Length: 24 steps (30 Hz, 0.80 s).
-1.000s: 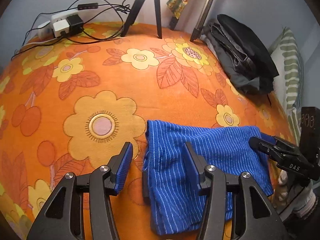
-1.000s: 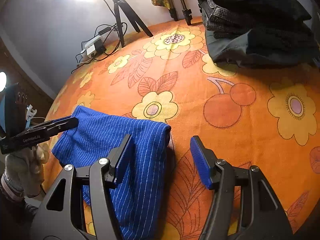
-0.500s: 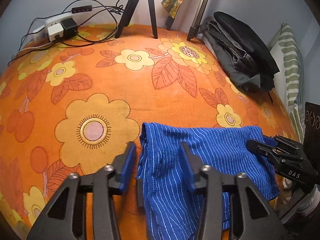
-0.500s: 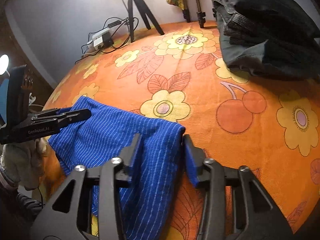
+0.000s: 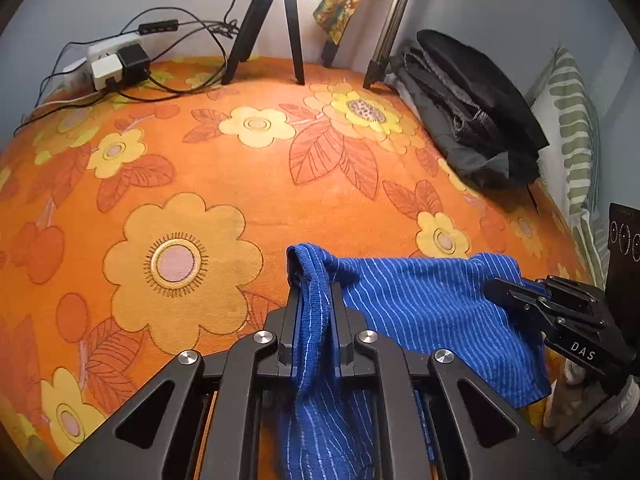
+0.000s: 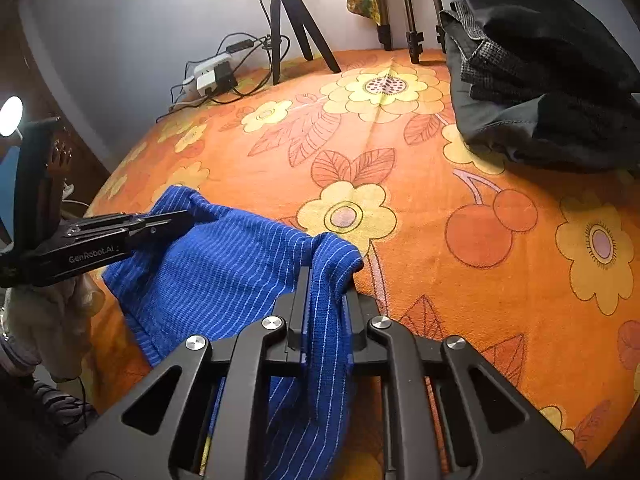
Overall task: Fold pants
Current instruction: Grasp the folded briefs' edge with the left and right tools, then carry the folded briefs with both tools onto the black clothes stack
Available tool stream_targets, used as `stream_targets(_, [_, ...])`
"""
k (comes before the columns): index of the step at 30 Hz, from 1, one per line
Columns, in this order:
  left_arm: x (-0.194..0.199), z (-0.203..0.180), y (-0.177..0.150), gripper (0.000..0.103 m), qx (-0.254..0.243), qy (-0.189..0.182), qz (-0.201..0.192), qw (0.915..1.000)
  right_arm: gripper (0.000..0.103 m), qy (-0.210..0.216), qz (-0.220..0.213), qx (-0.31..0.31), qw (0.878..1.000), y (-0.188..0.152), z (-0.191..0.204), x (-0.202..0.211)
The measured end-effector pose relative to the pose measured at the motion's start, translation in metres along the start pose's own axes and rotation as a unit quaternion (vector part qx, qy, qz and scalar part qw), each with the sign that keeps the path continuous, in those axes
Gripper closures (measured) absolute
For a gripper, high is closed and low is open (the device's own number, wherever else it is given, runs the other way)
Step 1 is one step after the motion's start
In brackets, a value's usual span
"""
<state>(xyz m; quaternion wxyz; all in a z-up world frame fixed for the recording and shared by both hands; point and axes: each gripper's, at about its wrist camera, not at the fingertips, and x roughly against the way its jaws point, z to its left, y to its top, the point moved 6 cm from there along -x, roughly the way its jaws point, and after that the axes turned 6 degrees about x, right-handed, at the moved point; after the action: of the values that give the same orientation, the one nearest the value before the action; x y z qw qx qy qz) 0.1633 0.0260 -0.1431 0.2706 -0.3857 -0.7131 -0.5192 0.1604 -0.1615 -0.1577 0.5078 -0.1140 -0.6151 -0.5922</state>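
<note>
The blue pinstriped pants [image 5: 424,304] lie at the near edge of the orange flowered bedspread [image 5: 224,176]. My left gripper [image 5: 316,284] is shut on their left corner, and the cloth bunches up between its jaws. My right gripper [image 6: 326,276] is shut on the right corner of the pants [image 6: 224,276]. Each gripper shows in the other's view, the right one [image 5: 520,292] at the right and the left one [image 6: 168,220] at the left. The cloth between them is lifted a little and hangs over the bed's front edge.
A pile of dark folded clothes [image 5: 468,116] lies at the back right, beside a green striped pillow [image 5: 572,136]. Two tripods [image 5: 276,28] stand at the back edge. A power strip with cables [image 5: 112,60] sits at the back left.
Both grippers have closed from open onto the two near corners of the pants. The corners now stand up, bunched between the jaws.
</note>
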Motion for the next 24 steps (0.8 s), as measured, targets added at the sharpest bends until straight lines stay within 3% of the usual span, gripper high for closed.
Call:
stream_targets(10, [0.034,-0.013,0.009,0.094,-0.011,-0.01,-0.046,0.9988,0.091,-0.004,-0.039,0.012,0.999,0.01,0.01,0.028])
stream_targets(24, [0.078,-0.063,0.04,0.095,-0.045,-0.031,-0.127,0.9903,0.091,-0.06,-0.144,0.044,0.987,0.042,0.013,0.102])
